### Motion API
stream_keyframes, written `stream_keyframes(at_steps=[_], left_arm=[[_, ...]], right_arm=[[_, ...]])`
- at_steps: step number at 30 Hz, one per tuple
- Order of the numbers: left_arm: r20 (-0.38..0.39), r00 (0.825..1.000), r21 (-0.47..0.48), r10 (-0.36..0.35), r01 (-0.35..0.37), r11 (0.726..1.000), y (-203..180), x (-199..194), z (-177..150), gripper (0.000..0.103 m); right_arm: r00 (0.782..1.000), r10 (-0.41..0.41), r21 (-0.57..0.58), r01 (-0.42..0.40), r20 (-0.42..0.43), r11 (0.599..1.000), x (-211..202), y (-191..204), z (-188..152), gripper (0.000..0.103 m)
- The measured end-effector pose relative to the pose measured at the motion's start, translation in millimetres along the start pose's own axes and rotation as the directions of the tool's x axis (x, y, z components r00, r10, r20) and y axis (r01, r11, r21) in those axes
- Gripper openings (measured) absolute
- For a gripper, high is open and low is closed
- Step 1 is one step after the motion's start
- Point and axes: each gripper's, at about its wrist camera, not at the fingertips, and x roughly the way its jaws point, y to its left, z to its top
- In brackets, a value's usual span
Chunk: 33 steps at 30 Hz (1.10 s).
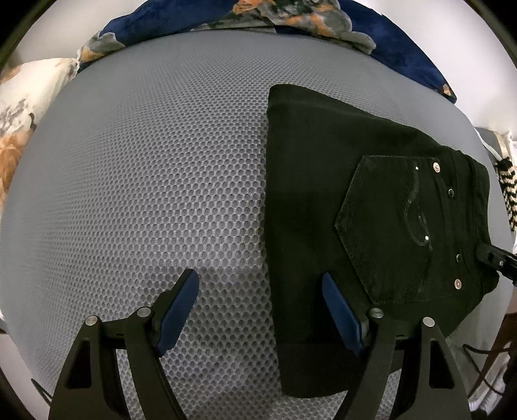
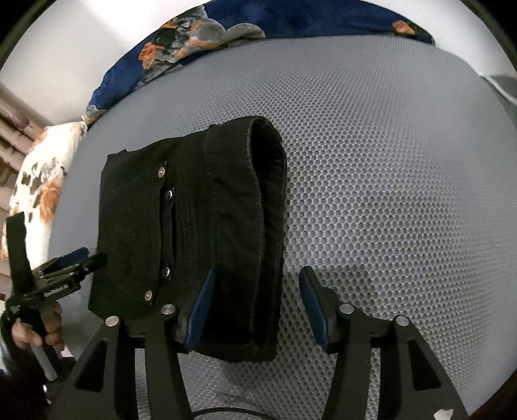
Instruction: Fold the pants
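From my left wrist camera, I see black pants (image 1: 339, 200) folded into a compact stack on a grey mesh mattress (image 1: 145, 177), back pocket (image 1: 387, 226) facing up. My left gripper (image 1: 260, 311) hovers above with its blue-padded fingers spread apart, holding nothing. A floral blanket (image 1: 290, 16) lies at the far edge.

From my right wrist camera, the pants (image 2: 194, 226) lie ahead, left of centre. My right gripper (image 2: 257, 305) has its fingers apart, empty, over the pants' near edge. The left gripper (image 2: 74, 261) appears at far left.
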Motion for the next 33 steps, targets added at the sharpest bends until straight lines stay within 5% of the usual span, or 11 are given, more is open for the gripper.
stream_keyframes(at_steps=[19,33], left_arm=[[-0.034,0.998,-0.035,-0.053,0.052,0.998,27.7,-2.3,8.8,0.073],[-0.063,0.985,-0.074,-0.159,0.155,0.985,28.1,-0.7,15.8,0.068]], right_arm=[[0.985,0.158,0.029,-0.157,-0.068,0.987,23.1,-20.8,13.7,0.052],[0.916,0.393,0.087,-0.386,-0.08,0.918,33.7,-52.6,20.3,0.052]])
